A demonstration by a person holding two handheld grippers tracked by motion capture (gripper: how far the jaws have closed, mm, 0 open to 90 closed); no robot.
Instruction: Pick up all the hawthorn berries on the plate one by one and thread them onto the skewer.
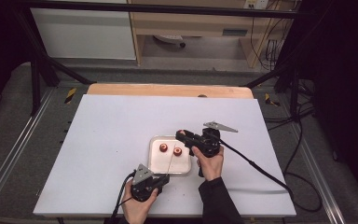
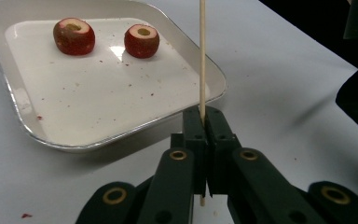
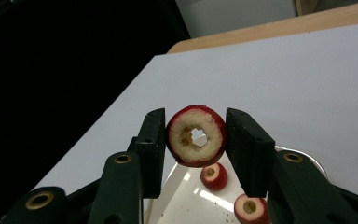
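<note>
Your left gripper (image 2: 204, 122) pinches a wooden skewer (image 2: 202, 56) upright beside the tray (image 2: 42, 135); your right gripper (image 3: 195, 140) clamps a cored red fruit piece (image 3: 196, 136) above that tray, over the white worktop (image 1: 112, 126).

Beyond the white table (image 1: 121, 116), a wooden shelf unit (image 1: 191, 28) stands on grey floor (image 1: 18, 116).

I can read no text, label or number here; the pale plate (image 1: 235, 32) on the wooden shelf at twelve o'clock may carry print, but it's too blurred.
</note>
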